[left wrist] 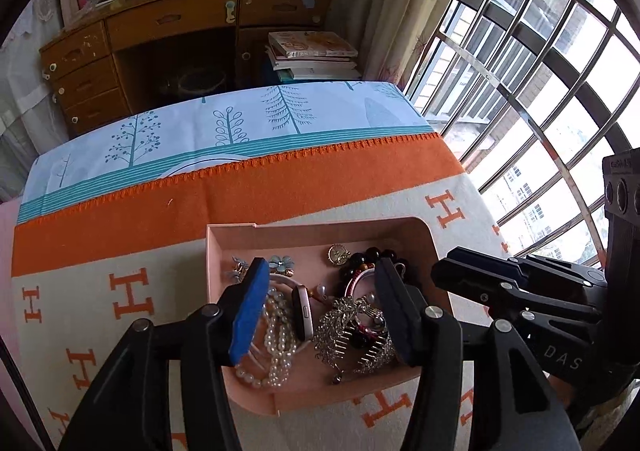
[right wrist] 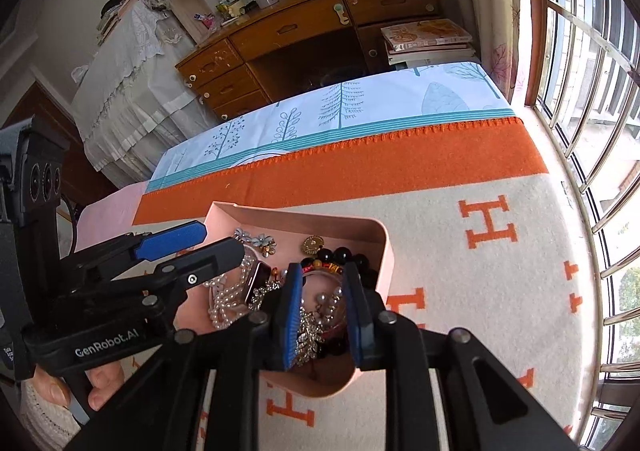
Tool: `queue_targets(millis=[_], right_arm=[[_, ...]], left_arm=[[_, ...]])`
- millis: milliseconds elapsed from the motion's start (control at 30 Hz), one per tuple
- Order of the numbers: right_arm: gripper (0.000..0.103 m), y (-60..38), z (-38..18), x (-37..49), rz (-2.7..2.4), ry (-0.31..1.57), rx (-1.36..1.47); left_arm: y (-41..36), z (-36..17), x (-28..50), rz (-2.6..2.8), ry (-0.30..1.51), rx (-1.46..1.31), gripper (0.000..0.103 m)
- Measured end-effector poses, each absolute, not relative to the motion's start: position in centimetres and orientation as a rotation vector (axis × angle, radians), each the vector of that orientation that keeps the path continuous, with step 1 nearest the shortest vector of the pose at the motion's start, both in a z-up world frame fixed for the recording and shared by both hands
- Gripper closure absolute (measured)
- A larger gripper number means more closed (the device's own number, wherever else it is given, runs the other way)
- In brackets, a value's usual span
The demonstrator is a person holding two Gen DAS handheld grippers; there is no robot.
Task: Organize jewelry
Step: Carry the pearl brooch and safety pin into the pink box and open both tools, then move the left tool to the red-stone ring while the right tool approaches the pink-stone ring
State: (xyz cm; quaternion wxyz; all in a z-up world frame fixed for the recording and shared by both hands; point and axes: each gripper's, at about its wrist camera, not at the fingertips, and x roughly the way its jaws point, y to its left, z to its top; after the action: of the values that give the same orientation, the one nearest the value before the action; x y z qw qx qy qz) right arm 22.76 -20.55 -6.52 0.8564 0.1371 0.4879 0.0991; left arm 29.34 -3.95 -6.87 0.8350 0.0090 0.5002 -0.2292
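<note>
A pink tray on the blanket holds a tangle of jewelry: a pearl necklace, a silver rhinestone hair comb, a dark bead bracelet, a slim band watch, a blue flower brooch and a gold round pendant. My left gripper hangs open over the tray, its pads astride the pearls and comb without touching them. My right gripper stands narrowly open above the comb and the beads; nothing is pinched. The left gripper also shows beside the pearls.
The tray sits on an orange-and-cream blanket with H letters, laid over a tree-print cloth. Behind stand a wooden desk and a stack of books. A barred window is close on the right. A hand grips the left handle.
</note>
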Motion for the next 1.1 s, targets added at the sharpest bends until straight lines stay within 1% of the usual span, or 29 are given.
queue_targets(millis=[67,167,400,600,767,833,1100], right_arm=[[0.083,-20.4,-5.8,22.2,0.214,1.013,0.283],[0.083,-20.0,-4.7,21.1,0.231,0.993,0.274],[0.083,-19.0,-2.5,17.7,0.275,0.953,0.249],[0.083,-18.1,-1.7,14.7,0.314,0.937,0.199],[0.081,-17.2,-2.2,12.4,0.353,0.951,0.133],[0.075,-16.9,-2.7,11.4,0.363,0.955,0.11],[0.074,-16.6,-5.8,8.4,0.366,1.004,0.058]], left_arm=[[-3.7,-6.1,28.8,-0.482,1.052,0.02,0.049],[-3.1,-4.8,27.5,-0.479,1.028,0.023,0.042],[-2.1,-2.2,23.6,-0.474,0.973,0.057,0.042],[-1.1,-1.4,20.1,-0.476,0.958,0.081,0.042],[-0.4,-1.8,17.7,-0.476,0.957,0.126,0.042],[0.0,-2.3,16.7,-0.478,0.962,0.147,0.042],[2.1,-5.9,13.5,-0.499,1.002,0.255,0.042]])
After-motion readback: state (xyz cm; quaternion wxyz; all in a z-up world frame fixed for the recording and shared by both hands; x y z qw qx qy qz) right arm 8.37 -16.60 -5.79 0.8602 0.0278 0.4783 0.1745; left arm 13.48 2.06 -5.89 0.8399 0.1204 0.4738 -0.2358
